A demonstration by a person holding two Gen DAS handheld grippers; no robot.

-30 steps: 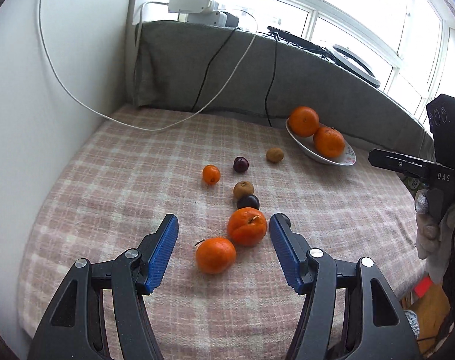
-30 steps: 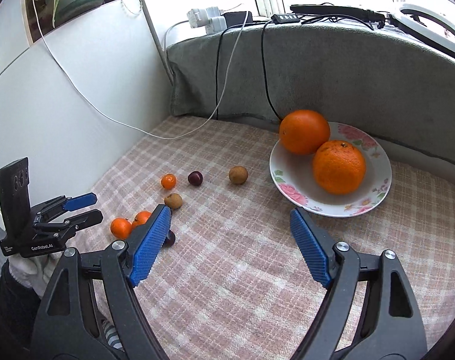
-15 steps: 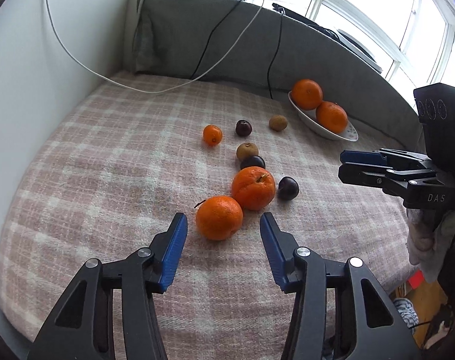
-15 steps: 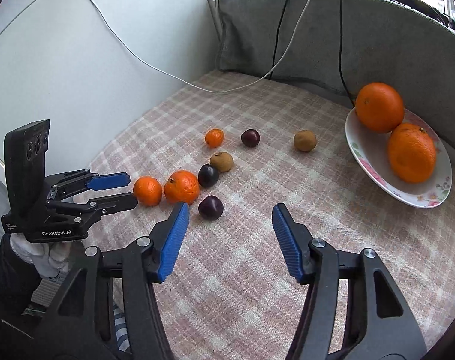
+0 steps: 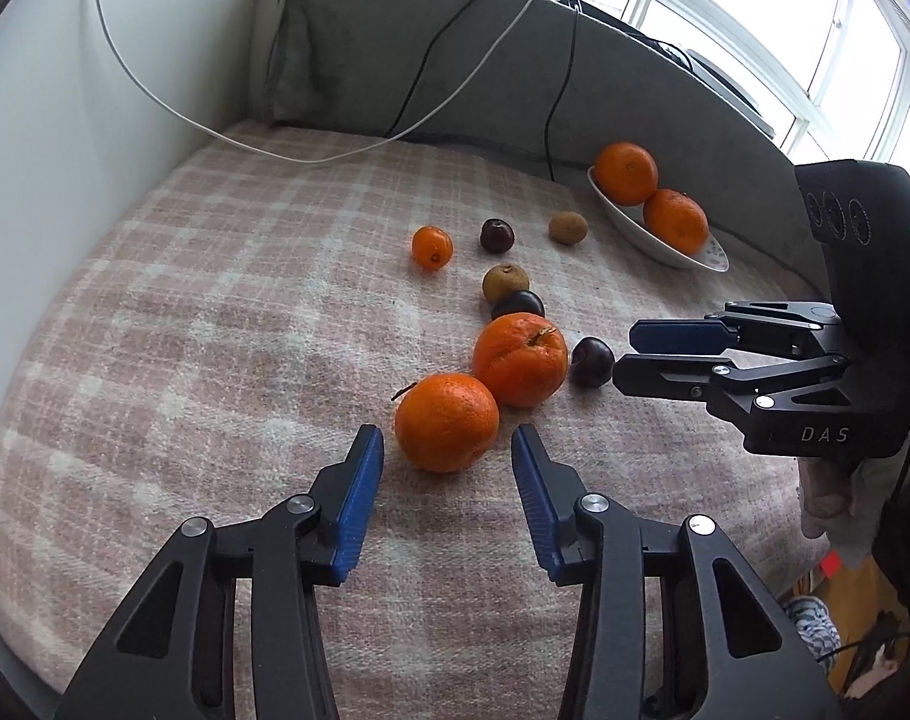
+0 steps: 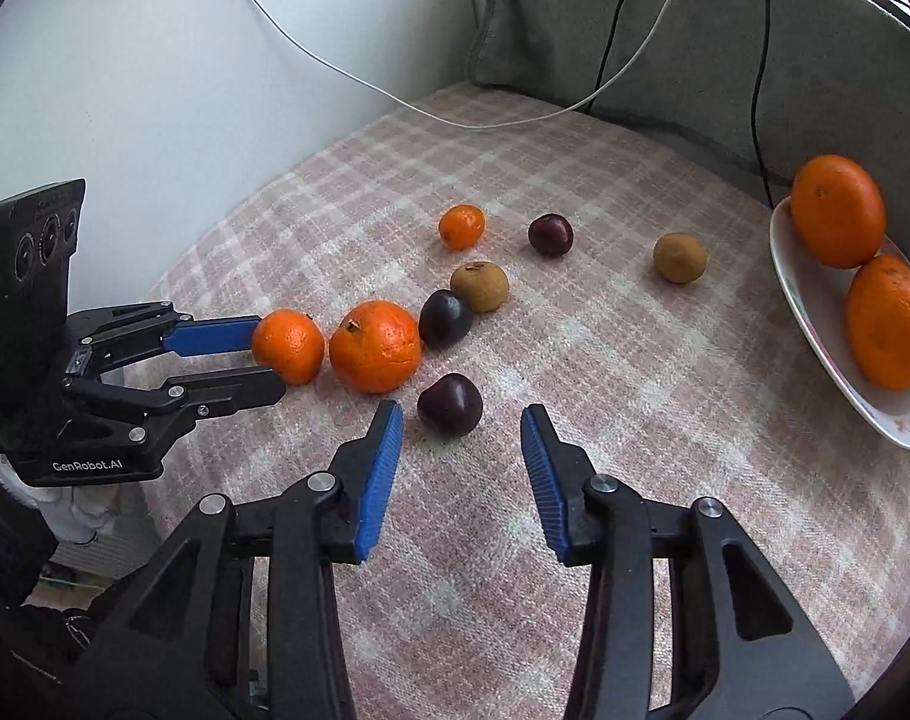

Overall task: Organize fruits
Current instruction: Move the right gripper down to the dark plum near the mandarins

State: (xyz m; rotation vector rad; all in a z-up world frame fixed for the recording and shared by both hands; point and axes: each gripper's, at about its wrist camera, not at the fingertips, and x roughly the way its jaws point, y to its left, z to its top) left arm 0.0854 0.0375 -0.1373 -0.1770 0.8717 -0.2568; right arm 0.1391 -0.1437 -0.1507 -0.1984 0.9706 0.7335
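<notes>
Both grippers have closed in on the fruit since a second ago, and their jaws have narrowed.

Left wrist view: a pink checked blanket (image 5: pixel 227 312) covers the surface, with a white wall to the left, a grey padded backrest (image 5: pixel 455 66) draped with cables, and windows behind. The left gripper (image 5: pixel 447 459) is spread, its fingers flanking the nearest orange (image 5: pixel 446 422), whose stem points up and left. It touches a second orange (image 5: pixel 520 358). A white plate (image 5: pixel 689 252) by the backrest holds two oranges.

Right wrist view: the right gripper (image 6: pixel 462 441) stands spread just short of a dark plum (image 6: pixel 450 403). The left gripper's fingers (image 6: pixel 215 337) straddle the nearest orange. A mandarin (image 6: pixel 461 227), two more plums and two kiwis lie scattered on the blanket.
</notes>
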